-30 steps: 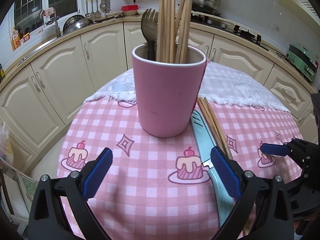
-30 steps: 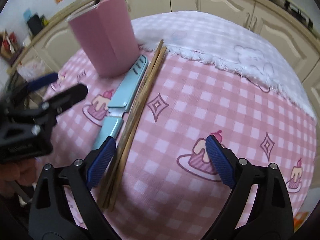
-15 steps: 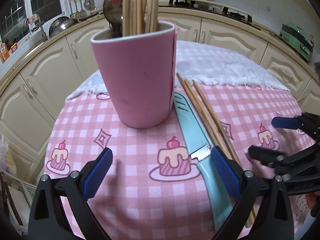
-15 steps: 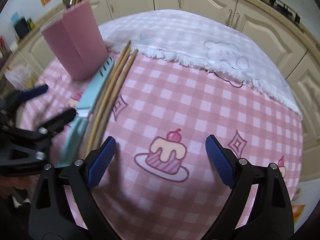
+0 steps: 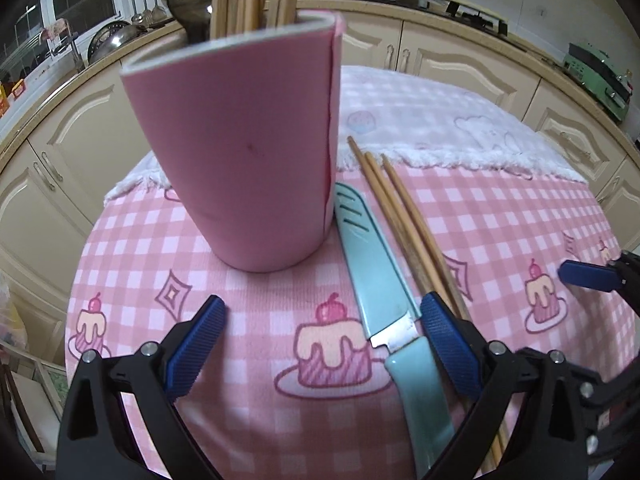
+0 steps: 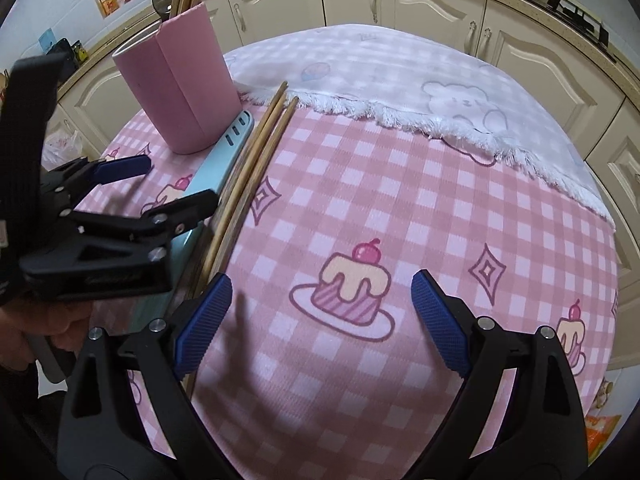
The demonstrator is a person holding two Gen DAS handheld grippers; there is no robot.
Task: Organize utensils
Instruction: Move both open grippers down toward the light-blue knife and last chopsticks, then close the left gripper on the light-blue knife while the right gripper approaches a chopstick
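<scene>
Utensils left to sort, 1 teal-handled knife and 3 bamboo chopsticks, lie beside the pink cylindrical cup. I've brought my left gripper closer, fingers apart and empty, its right finger beside the knife; my right gripper hovers open, so neither has picked anything up yet.

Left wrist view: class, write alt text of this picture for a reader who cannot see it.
An open left tool hovers over a pink checked tablecloth, facing a pink cup holding wooden chopsticks and a spoon. To the cup's right lie a teal knife and loose chopsticks.
</scene>
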